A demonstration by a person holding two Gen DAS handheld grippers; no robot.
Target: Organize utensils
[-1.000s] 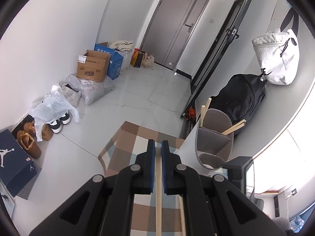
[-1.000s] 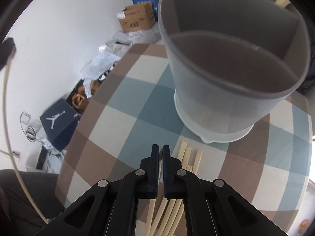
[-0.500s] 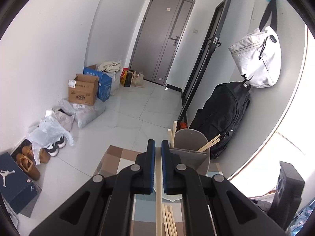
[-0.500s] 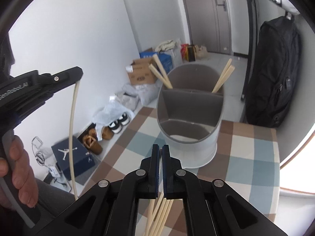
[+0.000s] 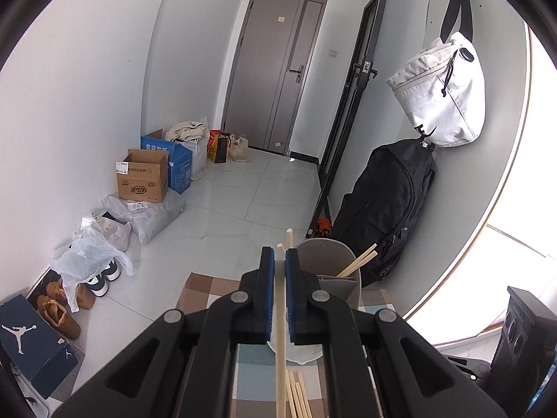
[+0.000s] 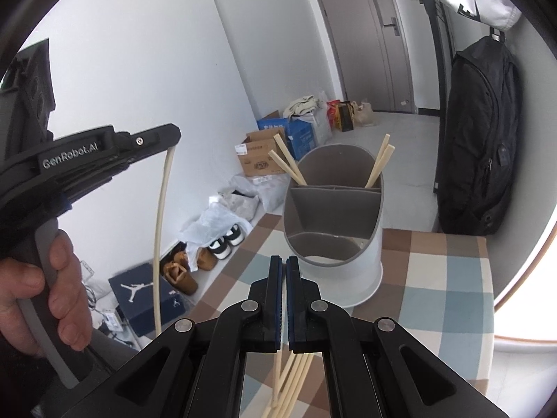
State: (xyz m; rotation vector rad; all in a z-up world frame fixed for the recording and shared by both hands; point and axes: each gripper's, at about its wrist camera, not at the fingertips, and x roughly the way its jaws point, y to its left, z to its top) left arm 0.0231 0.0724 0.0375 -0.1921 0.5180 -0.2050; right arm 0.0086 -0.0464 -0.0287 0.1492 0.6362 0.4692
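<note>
My left gripper (image 5: pixel 280 261) is shut on a single wooden chopstick (image 5: pixel 280 341), held above the table; from the right wrist view the chopstick (image 6: pixel 161 237) hangs down from that gripper (image 6: pixel 170 139) at the left. A grey divided utensil holder (image 6: pixel 334 209) stands on the checked tablecloth (image 6: pixel 445 278) with two chopsticks in each back compartment; it also shows in the left wrist view (image 5: pixel 330 278). Several loose chopsticks (image 6: pixel 289 379) lie on the cloth under my right gripper (image 6: pixel 283 268), which is shut with nothing seen between its pads. The loose chopsticks (image 5: pixel 297 393) also show below the left gripper.
A black backpack (image 6: pixel 480 139) and a white bag (image 5: pixel 442 97) hang on the wall right of the table. Boxes (image 5: pixel 142 177), plastic bags and shoes (image 5: pixel 101 278) line the floor at the left. A black speaker (image 5: pixel 525 345) stands at the right.
Both grippers have pulled back and up from the holder, which now looks smaller and farther. The left gripper kept its chopstick and swung so that the holder sits straight ahead.
</note>
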